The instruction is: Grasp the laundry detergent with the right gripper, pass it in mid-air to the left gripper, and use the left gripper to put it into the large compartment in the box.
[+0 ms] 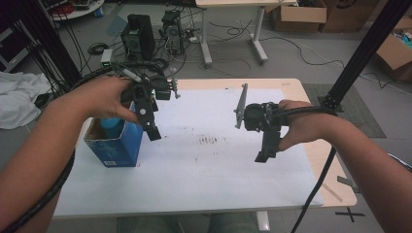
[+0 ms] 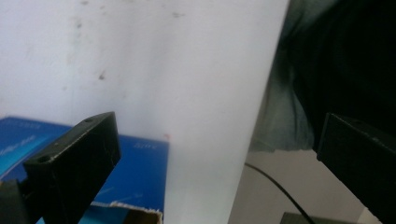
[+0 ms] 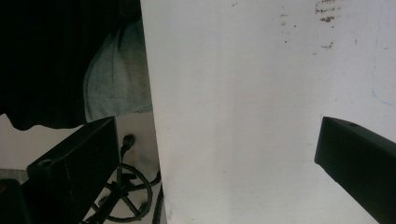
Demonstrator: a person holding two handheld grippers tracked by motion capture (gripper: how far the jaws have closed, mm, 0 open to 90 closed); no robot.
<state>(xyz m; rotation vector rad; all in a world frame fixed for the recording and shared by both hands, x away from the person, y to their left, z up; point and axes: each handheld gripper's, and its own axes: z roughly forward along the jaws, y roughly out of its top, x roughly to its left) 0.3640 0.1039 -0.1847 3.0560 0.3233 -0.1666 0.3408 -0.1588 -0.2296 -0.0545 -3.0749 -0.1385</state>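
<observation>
The left claw [image 1: 151,127] hangs with its jaws wide apart and nothing between them, pointing down at the near right corner of the blue carton [image 1: 114,143]. In the left gripper view one jaw overlaps the carton's blue top face [image 2: 140,172] while the other stands out past the tabletop's near edge. The carton stands upright at the left side of the white sheet [image 1: 194,165] that covers the tabletop [image 1: 296,90]. Its top is open, a torn brown flap shows at the rim, and something light blue sits inside under the left hand [image 1: 104,99]. Whether the jaw touches the carton cannot be told.

The right claw [image 1: 267,150] is likewise spread open and empty, held above bare sheet well apart from the carton, with the right hand [image 1: 299,124] behind it. A grey plate [image 1: 240,107] stands on edge on that gripper's top. Between the two claws lies a patch of brown smudges [image 1: 209,141] on the sheet; nothing solid lies between them.

Beyond the far edge of the tabletop, two dark computer towers [image 1: 138,34] and loose cables lie on the floor, cardboard boxes [image 1: 299,17] stand farther back, and a white cloth [image 1: 19,94] lies off to the left. A black metal post [image 1: 362,53] rises at the right.
</observation>
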